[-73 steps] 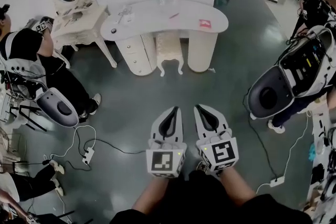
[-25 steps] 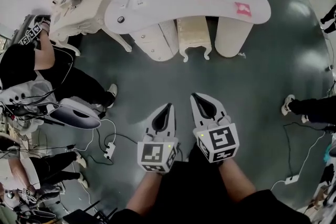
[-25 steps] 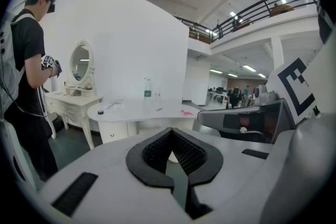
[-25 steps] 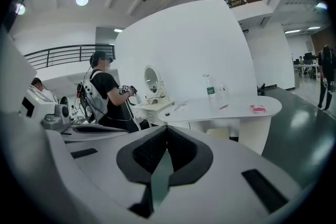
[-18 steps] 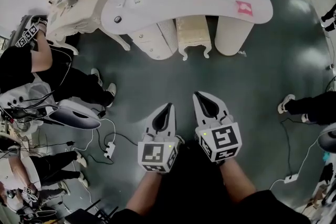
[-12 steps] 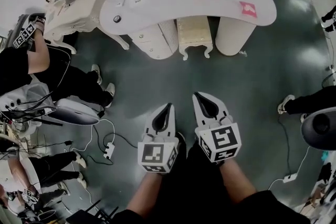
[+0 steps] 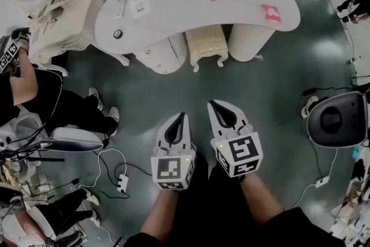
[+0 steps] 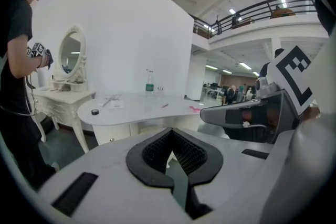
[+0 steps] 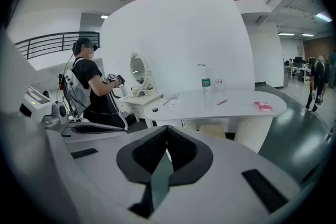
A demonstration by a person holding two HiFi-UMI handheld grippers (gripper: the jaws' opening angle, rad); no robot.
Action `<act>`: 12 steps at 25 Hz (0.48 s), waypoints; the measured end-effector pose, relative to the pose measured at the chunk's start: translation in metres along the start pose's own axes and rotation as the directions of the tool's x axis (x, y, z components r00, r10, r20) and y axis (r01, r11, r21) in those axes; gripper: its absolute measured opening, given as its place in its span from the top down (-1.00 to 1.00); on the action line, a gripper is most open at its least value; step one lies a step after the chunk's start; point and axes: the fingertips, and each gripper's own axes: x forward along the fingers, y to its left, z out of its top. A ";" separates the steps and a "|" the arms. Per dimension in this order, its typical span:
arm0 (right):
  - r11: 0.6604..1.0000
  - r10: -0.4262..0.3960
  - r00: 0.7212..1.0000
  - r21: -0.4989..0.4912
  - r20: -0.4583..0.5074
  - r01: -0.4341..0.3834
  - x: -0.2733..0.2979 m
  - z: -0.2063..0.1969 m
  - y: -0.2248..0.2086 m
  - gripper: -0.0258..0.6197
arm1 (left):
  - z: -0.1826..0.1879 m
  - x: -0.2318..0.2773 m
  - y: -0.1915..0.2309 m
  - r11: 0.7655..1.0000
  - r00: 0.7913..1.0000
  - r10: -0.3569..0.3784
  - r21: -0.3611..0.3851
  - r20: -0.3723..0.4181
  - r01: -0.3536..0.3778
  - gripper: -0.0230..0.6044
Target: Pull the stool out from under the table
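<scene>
The white kidney-shaped surface stands well ahead of both tongs. The stool is tucked beneath its near edge, between the drawer pedestal and the round pedestal, almost straight ahead of the gap between the tongs.

The stool looks like a small cream piece with a padded seat on carved, curved legs. The frame is likely stiff and fairly light, the cushion soft and yielding. It should slide readily over the smooth dark floor, though the feet could catch and tip it. The firm seat rail at the front, or a front leg near its top, seems the better hold. The padding would only squash.

The left tongs and right tongs sit side by side, each pressed together on nothing. Both would need to part before gripping.

Compared with a second ago, the surface and stool sit lower and nearer in the head view. A rounded grey-white shell now shows off to the right of the right tongs. The tongs remain together.
</scene>
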 end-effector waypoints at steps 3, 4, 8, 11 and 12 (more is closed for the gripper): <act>0.999 -0.048 0.999 -0.010 -0.015 0.048 0.023 0.002 -0.002 0.90 | -0.003 0.019 0.024 0.999 0.999 -0.046 -0.013 -0.018 0.045 0.91; 0.998 -0.064 0.998 -0.010 -0.018 0.064 0.030 0.002 -0.004 0.90 | -0.004 0.025 0.030 0.998 0.998 -0.061 -0.008 -0.024 0.061 0.91; 0.994 -0.107 0.994 0.011 -0.013 0.107 0.059 0.000 -0.018 0.90 | -0.007 0.059 0.047 0.994 0.993 -0.106 0.027 -0.045 0.107 0.91; 0.991 -0.128 0.991 0.030 -0.023 0.129 0.077 -0.014 -0.039 0.90 | -0.022 0.093 0.048 0.990 0.988 -0.139 0.029 -0.075 0.141 0.91; 0.990 -0.134 0.991 0.032 -0.027 0.135 0.085 -0.021 -0.047 0.90 | -0.028 0.106 0.049 0.988 0.986 -0.145 0.033 -0.085 0.148 0.91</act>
